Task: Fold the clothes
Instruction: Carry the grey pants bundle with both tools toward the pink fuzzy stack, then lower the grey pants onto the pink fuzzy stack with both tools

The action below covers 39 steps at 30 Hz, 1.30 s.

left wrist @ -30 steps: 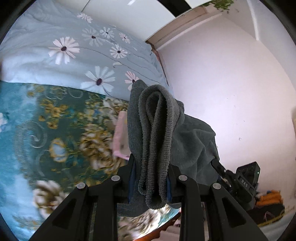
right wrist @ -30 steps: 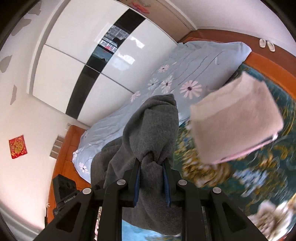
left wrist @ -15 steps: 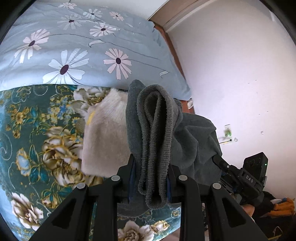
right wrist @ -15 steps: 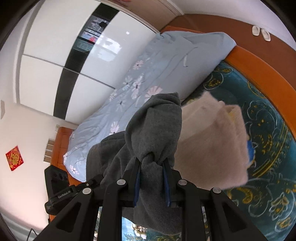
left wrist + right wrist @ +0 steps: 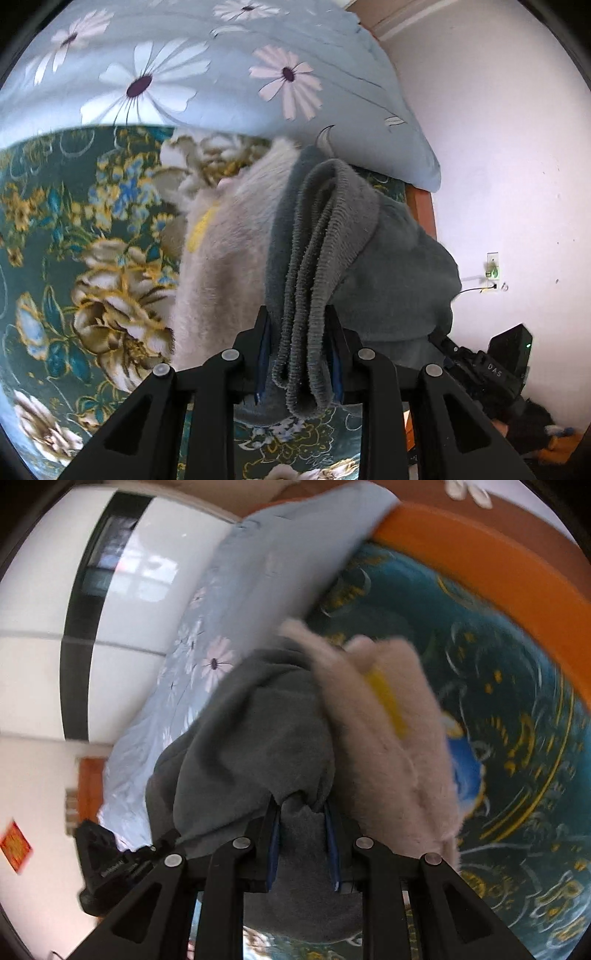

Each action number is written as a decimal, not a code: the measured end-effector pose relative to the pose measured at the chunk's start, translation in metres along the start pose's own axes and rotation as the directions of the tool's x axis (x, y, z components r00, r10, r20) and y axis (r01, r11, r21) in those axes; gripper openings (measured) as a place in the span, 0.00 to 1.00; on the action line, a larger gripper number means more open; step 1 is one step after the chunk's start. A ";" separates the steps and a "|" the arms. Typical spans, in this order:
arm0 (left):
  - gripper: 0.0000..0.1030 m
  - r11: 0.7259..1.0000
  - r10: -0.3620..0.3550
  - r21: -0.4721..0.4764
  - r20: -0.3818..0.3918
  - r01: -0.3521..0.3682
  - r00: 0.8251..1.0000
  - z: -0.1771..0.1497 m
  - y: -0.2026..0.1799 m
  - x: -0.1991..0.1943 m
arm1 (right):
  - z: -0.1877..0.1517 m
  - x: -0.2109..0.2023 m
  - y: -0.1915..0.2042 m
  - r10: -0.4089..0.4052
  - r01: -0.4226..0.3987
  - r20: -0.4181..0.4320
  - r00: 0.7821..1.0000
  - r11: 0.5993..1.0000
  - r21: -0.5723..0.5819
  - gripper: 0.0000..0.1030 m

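I'm working over a bed covered with a teal floral bedspread (image 5: 74, 236), and a pale blue duvet printed with daisies (image 5: 184, 66) lies bunched along its far side. From the right wrist camera I see the orange wooden bed frame (image 5: 498, 565) curving around the edge of the mattress, and a glossy white wardrobe with a black stripe (image 5: 74, 609) on the other side of the room. From the left wrist camera a pinkish wall (image 5: 498, 147) rises beside the bed, with a small wall socket (image 5: 493, 269) on it.

My left hand-held gripper (image 5: 299, 354) is clamped on the ribbed hem of a grey garment (image 5: 388, 277), which bunches up between the fingers and drapes off to the right toward my other tool. My right hand-held gripper (image 5: 303, 845) is clamped on another bunch of the same grey fabric, which mounds up in front of the lens. The garment hangs held between the two grippers above the bedspread. A folded beige fleece garment (image 5: 221, 266) sits on the bedspread just beside the grey one, touching it in both views.
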<state>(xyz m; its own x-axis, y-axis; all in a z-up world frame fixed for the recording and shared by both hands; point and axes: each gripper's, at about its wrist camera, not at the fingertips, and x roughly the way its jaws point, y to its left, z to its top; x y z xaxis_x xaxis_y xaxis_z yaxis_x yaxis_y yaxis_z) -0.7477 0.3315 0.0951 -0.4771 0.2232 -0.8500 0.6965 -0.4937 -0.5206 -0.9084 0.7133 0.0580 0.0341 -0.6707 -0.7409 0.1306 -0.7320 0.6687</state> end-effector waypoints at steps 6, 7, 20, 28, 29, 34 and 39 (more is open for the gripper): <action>0.29 1.000 0.010 0.016 -0.008 -0.010 1.000 0.002 0.002 0.005 | 0.004 0.007 0.000 -0.032 0.032 -0.010 0.999 0.999 -0.010 0.25; 0.30 0.999 0.008 0.031 -0.002 -0.008 1.000 0.002 -0.001 -0.002 | 0.004 0.004 0.002 -0.034 0.034 -0.011 0.999 0.999 -0.016 0.27; 0.32 0.963 -0.030 0.269 0.081 0.007 0.996 0.026 -0.064 -0.042 | 0.032 -0.024 0.080 -0.079 0.100 0.086 0.993 0.958 -0.269 0.27; 0.20 0.982 0.100 0.160 0.031 -0.104 0.994 0.038 -0.024 0.011 | 0.061 0.046 0.078 -0.200 0.191 -0.008 0.980 0.945 -0.267 0.23; 0.20 0.984 0.098 0.147 0.027 -0.101 0.995 0.039 -0.020 0.013 | 0.063 0.051 0.075 -0.203 0.193 -0.015 0.979 0.946 -0.261 0.23; 0.20 0.983 0.114 0.140 0.017 -0.116 0.993 0.043 -0.021 0.009 | 0.063 0.052 0.080 -0.226 0.211 -0.028 0.974 0.942 -0.261 0.23; 0.20 0.980 0.043 0.191 0.069 -0.056 0.997 0.021 -0.029 -0.029 | 0.027 0.009 0.093 -0.146 0.155 0.050 0.988 0.932 -0.328 0.27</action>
<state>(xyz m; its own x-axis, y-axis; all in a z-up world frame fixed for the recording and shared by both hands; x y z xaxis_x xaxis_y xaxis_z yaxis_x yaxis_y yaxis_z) -0.7648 0.3218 0.1368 -0.4823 0.1434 -0.8642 0.6068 -0.6569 -0.4476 -0.9231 0.6362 0.1155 -0.0353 -0.5615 -0.8267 0.4524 -0.7466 0.4878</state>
